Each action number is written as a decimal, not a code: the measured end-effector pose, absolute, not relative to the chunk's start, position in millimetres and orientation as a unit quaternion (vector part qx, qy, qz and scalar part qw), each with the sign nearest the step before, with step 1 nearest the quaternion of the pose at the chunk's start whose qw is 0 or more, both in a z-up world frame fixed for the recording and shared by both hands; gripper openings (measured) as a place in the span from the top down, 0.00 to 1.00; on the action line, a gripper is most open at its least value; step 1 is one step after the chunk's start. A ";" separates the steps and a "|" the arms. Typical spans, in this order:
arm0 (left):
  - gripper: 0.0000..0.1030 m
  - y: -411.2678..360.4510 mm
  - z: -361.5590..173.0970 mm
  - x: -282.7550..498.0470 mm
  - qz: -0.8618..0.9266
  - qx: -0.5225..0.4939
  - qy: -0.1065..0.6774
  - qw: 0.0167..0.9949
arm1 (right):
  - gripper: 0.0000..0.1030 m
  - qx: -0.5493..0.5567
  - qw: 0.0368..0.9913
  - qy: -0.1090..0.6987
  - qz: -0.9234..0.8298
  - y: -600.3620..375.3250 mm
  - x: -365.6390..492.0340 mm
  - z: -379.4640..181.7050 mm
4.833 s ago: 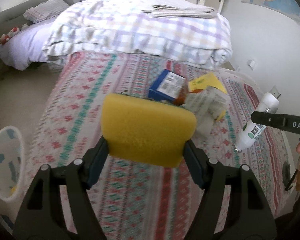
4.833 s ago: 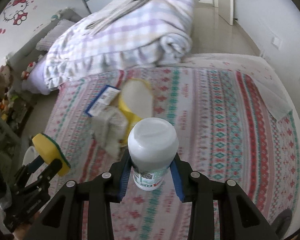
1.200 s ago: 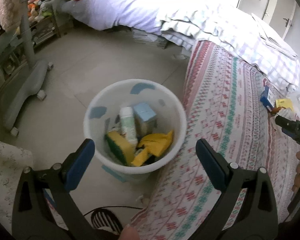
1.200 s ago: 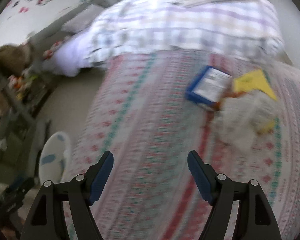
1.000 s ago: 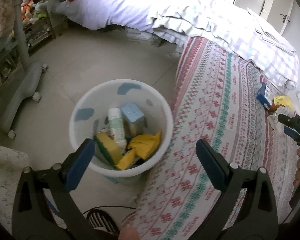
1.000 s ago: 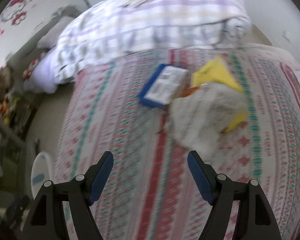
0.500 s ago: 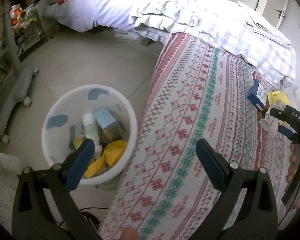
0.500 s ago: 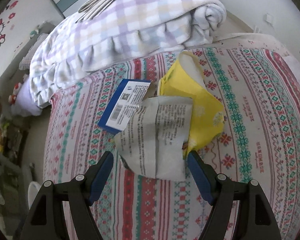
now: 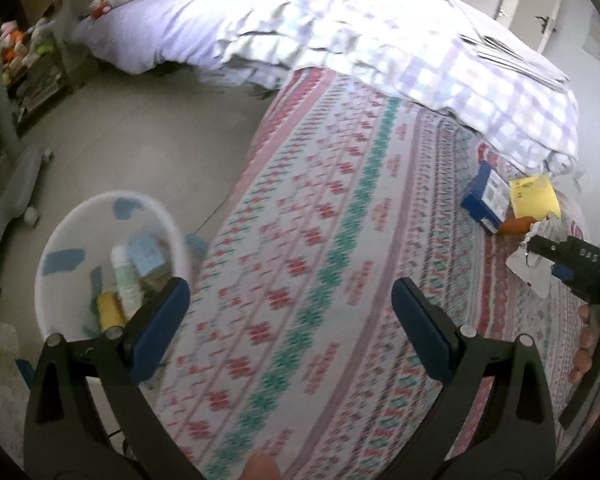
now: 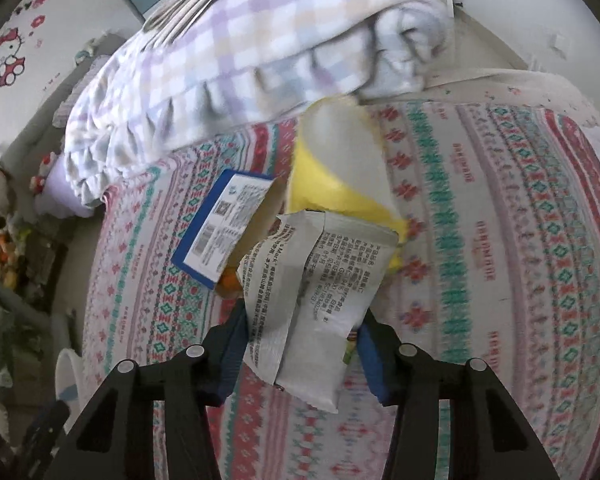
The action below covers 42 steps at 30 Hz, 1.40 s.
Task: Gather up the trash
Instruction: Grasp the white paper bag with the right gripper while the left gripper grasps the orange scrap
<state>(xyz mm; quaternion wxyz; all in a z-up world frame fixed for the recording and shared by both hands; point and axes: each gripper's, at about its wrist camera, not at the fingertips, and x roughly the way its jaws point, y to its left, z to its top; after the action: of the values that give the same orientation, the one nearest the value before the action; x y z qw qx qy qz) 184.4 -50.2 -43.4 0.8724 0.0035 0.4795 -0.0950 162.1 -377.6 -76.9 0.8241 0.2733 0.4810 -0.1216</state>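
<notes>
A grey-white printed wrapper (image 10: 316,292) lies crumpled on the patterned bedspread (image 10: 500,240), between the blue pads of my right gripper (image 10: 300,332). Its jaws are closing, and both pads touch the wrapper's sides. Just behind it lie a yellow packet (image 10: 332,184) and a blue box (image 10: 220,228), with something orange (image 10: 230,280) beneath them. My left gripper (image 9: 288,320) is open and holds nothing, over the bed's near edge. The white bin (image 9: 112,196) stands on the floor to its left, with a bottle, a sponge and boxes inside. The right gripper (image 9: 556,260) shows at the far right of the left wrist view.
A folded checked quilt (image 9: 420,52) covers the far end of the bed. A second bed with a lilac sheet (image 9: 160,28) stands beyond the bare floor (image 9: 140,128). A chair base (image 9: 12,208) and a toy shelf (image 9: 20,52) are at left. The bin's rim (image 10: 66,372) shows beside the bed.
My left gripper has swung from over the bin to over the bed's edge. My right gripper has moved in on the wrapper and narrowed its jaws around it.
</notes>
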 end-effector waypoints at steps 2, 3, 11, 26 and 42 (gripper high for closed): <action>0.02 -64.5 -43.1 184.9 -0.105 0.015 0.473 0.875 | 0.50 0.282 0.823 0.478 -0.119 -389.3 153.6 -70.2; 0.02 -74.1 -43.5 185.0 -0.112 0.024 0.469 0.876 | 0.50 0.284 0.824 0.476 -0.118 -392.5 151.1 -67.7; 0.02 -150.7 -56.6 190.5 -0.167 0.060 0.453 0.874 | 0.50 0.268 0.837 0.463 -0.117 -421.3 115.5 -36.2; 0.18 -227.4 -66.0 235.4 -0.243 0.040 0.459 0.853 | 0.50 0.290 0.827 0.461 -0.142 -477.7 88.0 -38.5; 0.53 -262.7 -69.1 194.0 -0.390 0.114 0.441 0.801 | 0.50 0.301 0.822 0.460 -0.149 -491.7 85.7 -42.6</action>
<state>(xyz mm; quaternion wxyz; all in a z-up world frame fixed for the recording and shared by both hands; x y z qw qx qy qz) 194.0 -262.7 -69.1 0.8006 0.1138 0.4406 -0.3897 85.7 -491.7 -42.6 0.8216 0.3015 0.4603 -0.1493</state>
